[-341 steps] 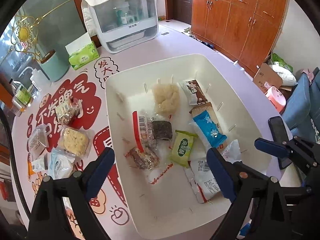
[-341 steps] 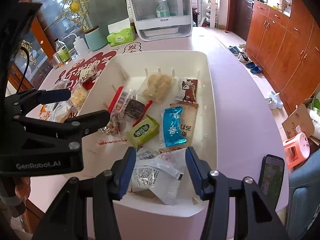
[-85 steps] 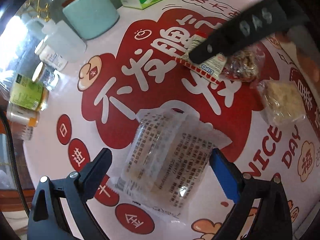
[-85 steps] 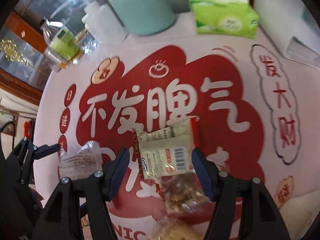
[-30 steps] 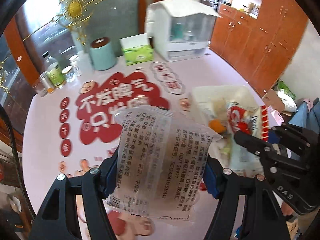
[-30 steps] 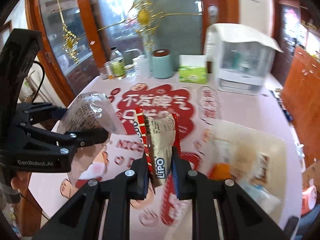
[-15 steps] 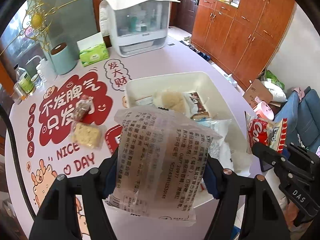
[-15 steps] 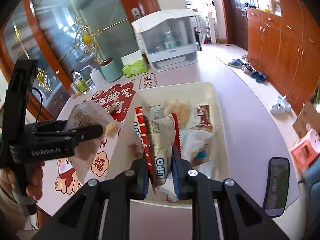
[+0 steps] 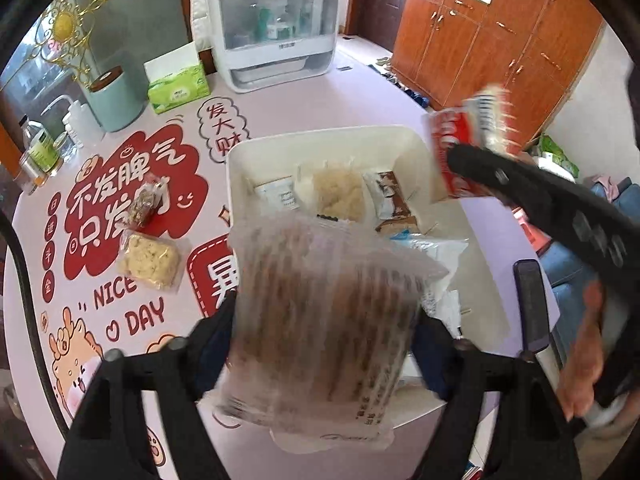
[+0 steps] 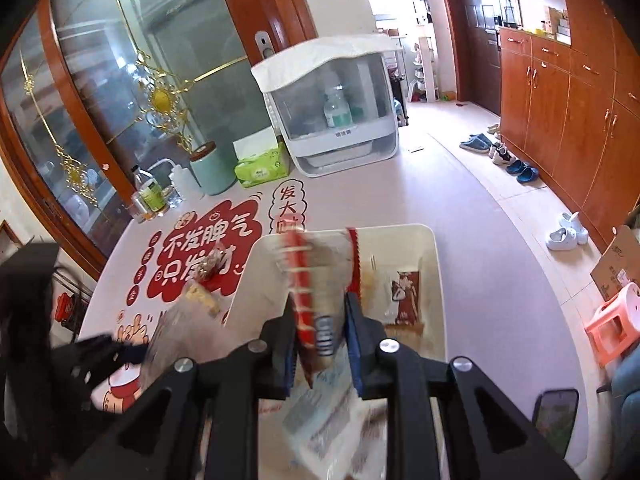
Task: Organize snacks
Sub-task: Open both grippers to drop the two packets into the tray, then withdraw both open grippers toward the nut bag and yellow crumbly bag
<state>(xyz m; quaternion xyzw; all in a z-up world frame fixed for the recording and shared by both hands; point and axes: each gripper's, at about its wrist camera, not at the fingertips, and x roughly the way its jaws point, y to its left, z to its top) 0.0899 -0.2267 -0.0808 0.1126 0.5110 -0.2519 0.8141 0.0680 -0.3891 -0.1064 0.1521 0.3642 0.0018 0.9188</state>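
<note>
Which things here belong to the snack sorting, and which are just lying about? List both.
Job: white bin; clear-wrapped snack in left gripper; red-edged packet in right gripper; two snacks on the table.

Lying about: tissue box; teal canister; phone.

Left wrist fisheye: rides above left gripper (image 9: 324, 364), looks forward and steeply down over white bin (image 9: 240, 168) onto printed tablecloth (image 9: 132, 184); held clear snack bag (image 9: 320, 320) very near lens, blurred.

Right wrist fisheye: higher, flatter angle along right gripper (image 10: 320, 340), held red-edged packet (image 10: 316, 292) close up; faces across bin (image 10: 434, 272) toward white lidded cabinet (image 10: 336, 108).

Shared: bin, tablecloth (image 10: 208, 248), cabinet (image 9: 276, 28), green tissue pack (image 9: 178, 86) (image 10: 262, 168), teal canister (image 9: 116, 100) (image 10: 210, 172). Each view catches other gripper at edge (image 9: 532, 196) (image 10: 100, 356).
</note>
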